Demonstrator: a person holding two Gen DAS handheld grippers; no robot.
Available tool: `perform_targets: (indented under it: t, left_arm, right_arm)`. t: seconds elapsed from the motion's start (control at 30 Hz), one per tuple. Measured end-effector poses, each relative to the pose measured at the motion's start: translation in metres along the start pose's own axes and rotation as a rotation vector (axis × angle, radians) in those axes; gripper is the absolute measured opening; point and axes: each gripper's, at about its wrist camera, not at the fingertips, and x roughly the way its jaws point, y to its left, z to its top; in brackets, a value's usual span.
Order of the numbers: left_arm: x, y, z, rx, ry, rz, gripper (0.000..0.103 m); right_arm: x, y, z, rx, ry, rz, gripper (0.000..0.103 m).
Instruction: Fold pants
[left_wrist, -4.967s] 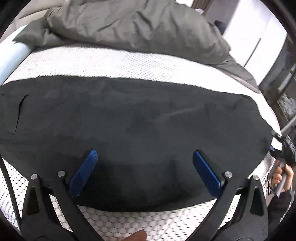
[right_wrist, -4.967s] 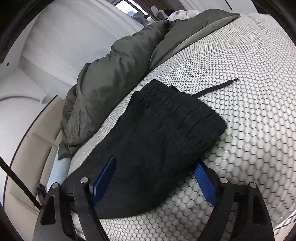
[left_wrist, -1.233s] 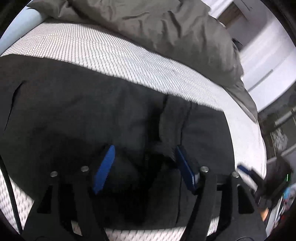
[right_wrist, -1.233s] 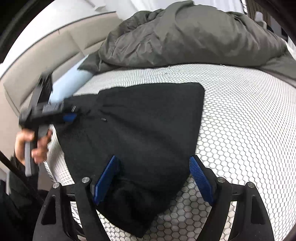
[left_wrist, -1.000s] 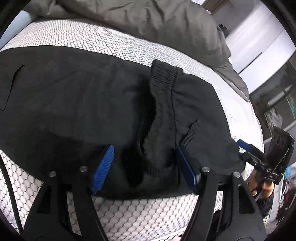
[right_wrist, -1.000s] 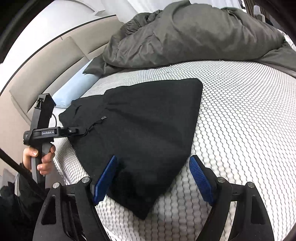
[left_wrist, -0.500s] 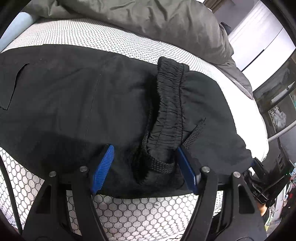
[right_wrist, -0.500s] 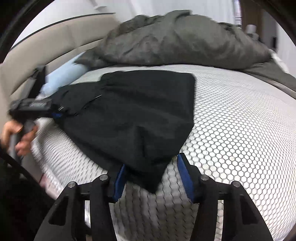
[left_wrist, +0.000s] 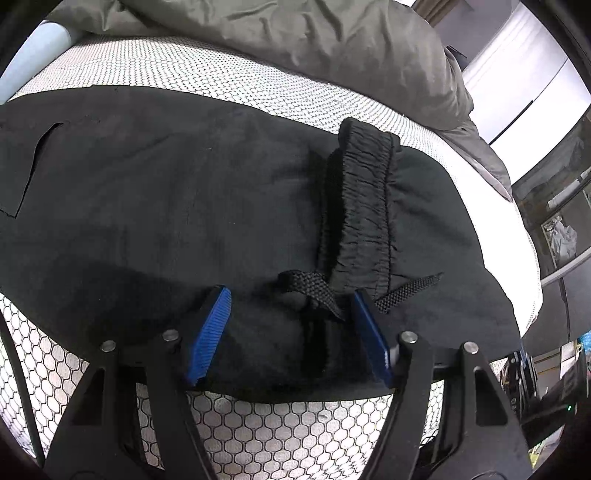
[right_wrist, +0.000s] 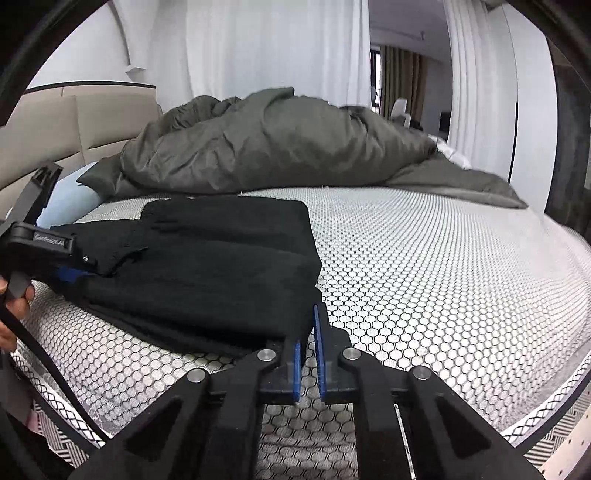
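Pants (left_wrist: 184, 206), black and partly folded, lie on the bed (right_wrist: 424, 258) near its front edge, before a grey duvet (right_wrist: 277, 147). Fabric is judged soft, light and limp; grip doubled edges or the elastic waistband (left_wrist: 365, 199), not the drawstring (left_wrist: 310, 291). Left gripper (left_wrist: 291, 332): jaws spread over the waistband end. Right gripper (right_wrist: 307, 354): jaws nearly pressed together at the fold corner; whether cloth is pinched cannot be told.

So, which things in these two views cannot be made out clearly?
- Left wrist view: the near edge of the pants under the waistband is lost in dark folds between the left hand-held gripper fingers.
- Right wrist view: whether the right hand-held gripper pinches cloth; its own fingers cover the contact.
- Right wrist view: the blue pillow, mostly behind the grey duvet.
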Motion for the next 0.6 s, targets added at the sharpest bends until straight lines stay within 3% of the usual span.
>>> perform_targets:
  t: [0.07,0.37,0.4,0.47,0.53,0.6]
  left_arm:
    - [0.001,-0.001,0.000,0.002,0.001,0.005,0.065]
    - [0.000,0.000,0.002,-0.004,0.002,0.000,0.065]
    - [-0.001,0.001,0.003,-0.009,0.002,-0.006,0.065]
    - [-0.005,0.002,0.004,-0.019,0.002,-0.032,0.065]
    - [-0.011,0.005,0.006,-0.032,-0.001,-0.070,0.065]
    - [-0.015,0.008,0.009,-0.042,-0.011,-0.090,0.065]
  right_arm:
    - [-0.008,0.002,-0.003,-0.011,-0.009,-0.004,0.006]
    - [-0.001,-0.009,-0.011,0.003,0.111,0.107,0.006]
    - [-0.004,-0.011,-0.007,0.001,0.120,0.142,0.010]
    - [-0.010,-0.016,0.001,-0.016,0.129,0.206,0.029]
    - [-0.019,-0.027,0.013,-0.025,0.100,0.240,0.064]
    - [-0.019,-0.036,0.023,-0.030,0.124,0.325,0.071]
